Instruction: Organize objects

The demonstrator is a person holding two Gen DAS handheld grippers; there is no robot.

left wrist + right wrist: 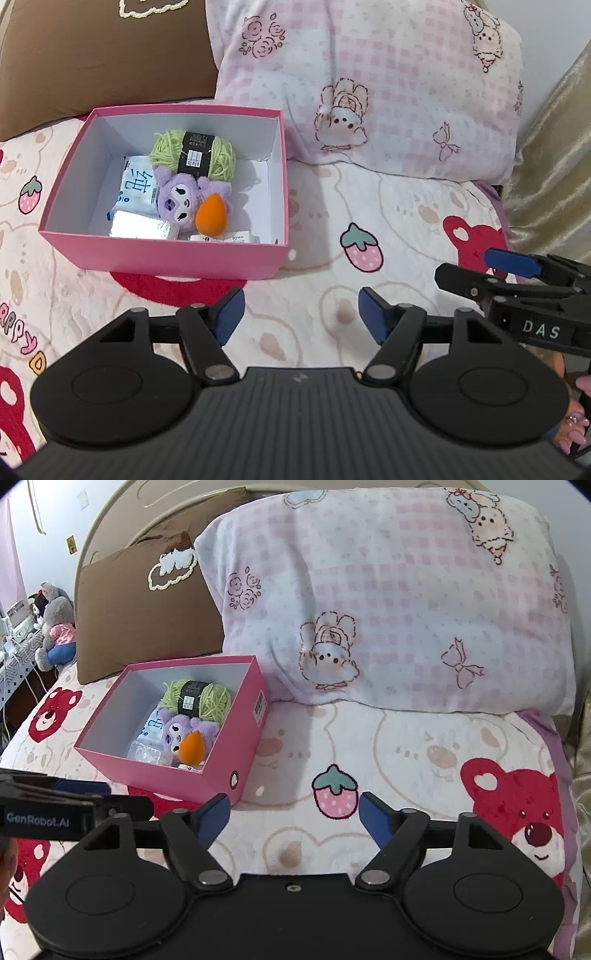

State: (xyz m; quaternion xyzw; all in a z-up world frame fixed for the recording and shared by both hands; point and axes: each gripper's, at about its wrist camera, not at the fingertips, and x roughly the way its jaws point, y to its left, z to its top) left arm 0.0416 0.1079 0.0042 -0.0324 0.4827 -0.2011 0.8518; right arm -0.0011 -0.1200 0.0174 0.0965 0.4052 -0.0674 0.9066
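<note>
A pink box (162, 254) with a white inside sits on the bed, also in the right wrist view as the pink box (221, 771). Inside lie green yarn (194, 153), a purple plush (177, 199), an orange sponge (211, 218), a silver packet (142, 229) and a blue-white tissue pack (135, 188). My left gripper (301, 317) hangs open over the blanket, in front of and to the right of the box, nothing between its blue pads. My right gripper (293, 819) is open too, empty, over a strawberry print to the right of the box.
A pink checked pillow (388, 609) and a brown pillow (140, 620) lie behind the box. The bear-print blanket (424, 760) covers the bed. Plush toys (55, 624) sit off the bed's far left. A hand (576, 417) shows at the lower right of the left wrist view.
</note>
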